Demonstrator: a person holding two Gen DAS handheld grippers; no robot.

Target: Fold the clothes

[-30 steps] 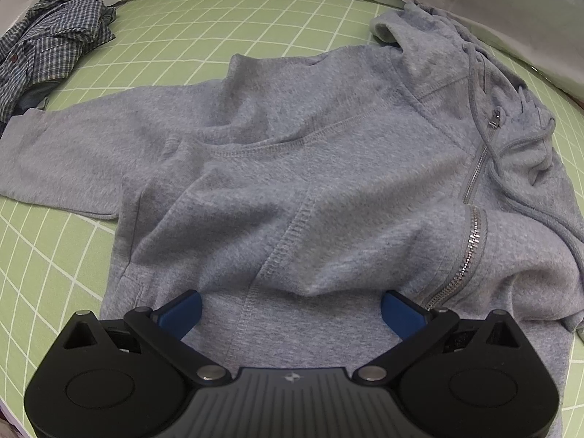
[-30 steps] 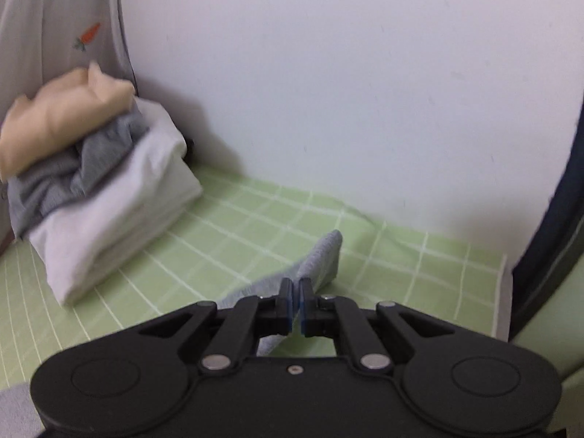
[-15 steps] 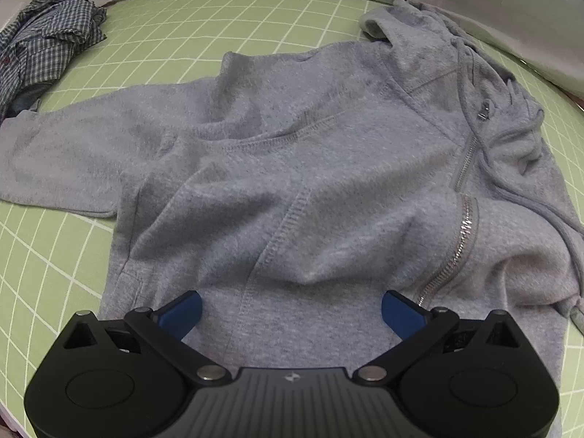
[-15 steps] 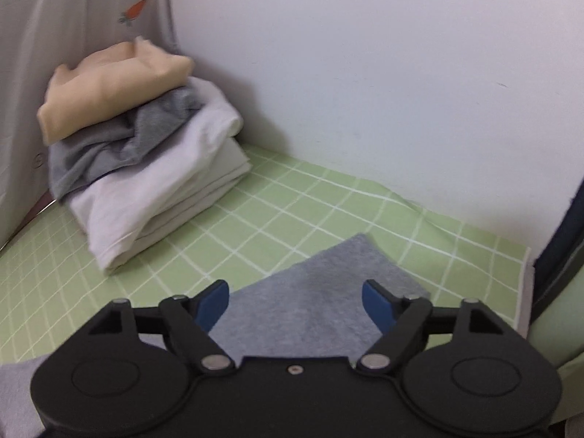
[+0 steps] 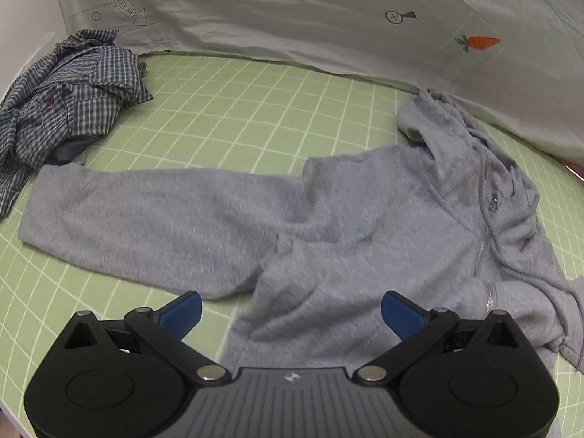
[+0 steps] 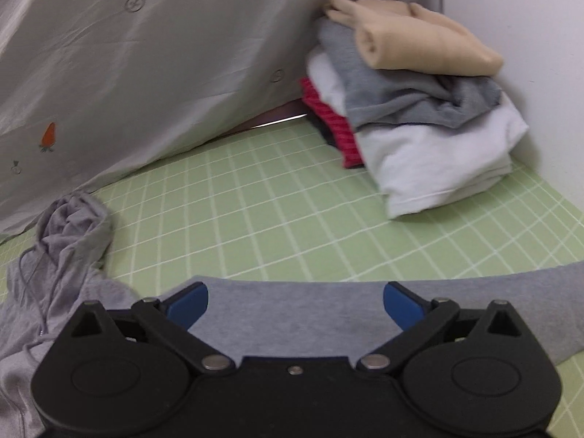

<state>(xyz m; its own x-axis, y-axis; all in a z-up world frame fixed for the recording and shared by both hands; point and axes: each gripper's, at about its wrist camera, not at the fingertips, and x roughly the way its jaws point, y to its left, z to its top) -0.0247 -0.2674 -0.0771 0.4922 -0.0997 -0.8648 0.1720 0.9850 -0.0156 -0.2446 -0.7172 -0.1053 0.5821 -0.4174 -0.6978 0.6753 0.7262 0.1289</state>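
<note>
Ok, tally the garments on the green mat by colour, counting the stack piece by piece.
Grey: 2, the hoodie and one in the stack
Plaid: 1
Beige: 1
White: 1
Red: 1
Total: 6

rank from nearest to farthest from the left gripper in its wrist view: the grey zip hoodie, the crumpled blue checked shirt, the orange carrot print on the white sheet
1. Grey zip hoodie: right under the open left gripper.
2. Crumpled blue checked shirt: far left, on the green grid mat.
3. Orange carrot print: upper right, on the white sheet behind the mat.
</note>
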